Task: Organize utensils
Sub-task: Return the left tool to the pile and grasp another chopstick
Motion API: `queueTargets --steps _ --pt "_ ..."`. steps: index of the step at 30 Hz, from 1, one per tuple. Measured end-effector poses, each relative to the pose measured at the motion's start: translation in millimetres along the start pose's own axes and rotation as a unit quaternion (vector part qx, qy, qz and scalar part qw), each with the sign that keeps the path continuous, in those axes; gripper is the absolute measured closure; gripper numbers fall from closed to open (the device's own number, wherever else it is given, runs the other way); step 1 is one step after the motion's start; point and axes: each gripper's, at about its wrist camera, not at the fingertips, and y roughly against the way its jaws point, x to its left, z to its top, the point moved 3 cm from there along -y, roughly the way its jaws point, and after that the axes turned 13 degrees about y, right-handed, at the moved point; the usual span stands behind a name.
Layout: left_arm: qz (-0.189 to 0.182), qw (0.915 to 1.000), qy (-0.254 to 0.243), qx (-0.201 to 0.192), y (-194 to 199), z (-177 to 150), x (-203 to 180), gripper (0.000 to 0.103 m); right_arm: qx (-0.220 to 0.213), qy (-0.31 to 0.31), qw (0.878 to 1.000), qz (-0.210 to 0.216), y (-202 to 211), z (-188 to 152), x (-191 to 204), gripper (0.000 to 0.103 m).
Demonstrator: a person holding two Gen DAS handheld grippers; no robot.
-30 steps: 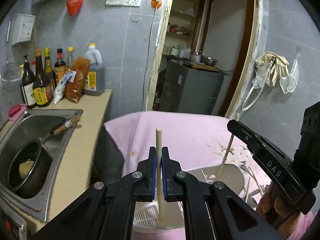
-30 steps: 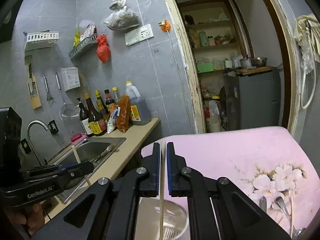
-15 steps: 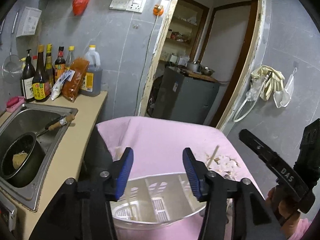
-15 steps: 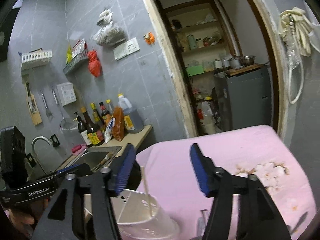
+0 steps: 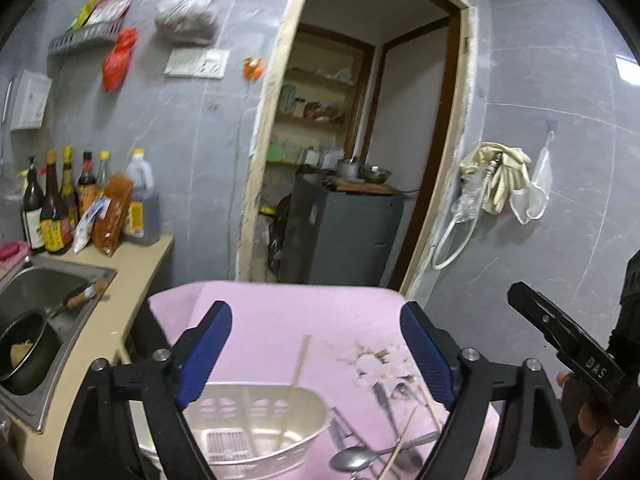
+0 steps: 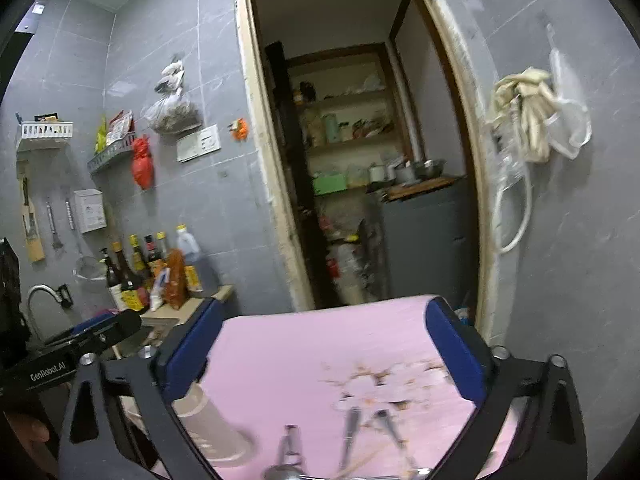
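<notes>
Over by the wall a pan (image 5: 24, 354) sits in the sink (image 5: 60, 280), with bottles (image 5: 52, 200) lined up behind it. On the pink cloth (image 5: 280, 320), the left gripper (image 5: 316, 356) hangs above the white basket (image 5: 256, 420), its jaws opening with nothing between them; a chopstick (image 5: 298, 364) leans inside the basket. Just right of the basket, spoons (image 5: 360, 458) and more chopsticks lie loose on the cloth. The right gripper (image 6: 326, 356) hovers over those, its jaws opening too, gripping nothing.
</notes>
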Motion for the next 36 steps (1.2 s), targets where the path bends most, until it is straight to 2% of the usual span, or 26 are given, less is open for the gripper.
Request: queueTargets --steps 7,12,21,29,32,34,36 --pt "-0.007 0.9997 -0.018 -0.017 -6 -24 -42 0.009 0.003 0.015 0.999 -0.039 25 -7 -38 0.001" --pt "-0.002 0.9994 -0.033 -0.009 -13 -47 -64 0.008 0.033 0.010 0.998 -0.047 28 -29 -60 0.002" --pt "0.009 0.9978 -0.027 0.060 -42 -92 -77 0.008 0.119 -0.016 0.992 -0.037 13 -87 -94 0.002" --pt "0.015 0.9917 -0.029 0.124 -77 -124 -78 0.008 0.210 -0.077 0.975 -0.009 -12 -144 -115 0.002" --pt "0.014 0.9896 -0.037 0.138 -88 -133 -81 0.008 0.242 -0.102 0.965 0.009 -21 -167 -118 0.008" --pt "0.011 0.9874 -0.043 0.152 -97 -139 -84 0.009 0.262 -0.114 0.958 0.017 -27 -180 -119 0.021" --pt "0.008 0.9847 -0.045 0.168 -106 -145 -86 0.013 0.284 -0.127 0.950 0.024 -35 -193 -119 0.027"
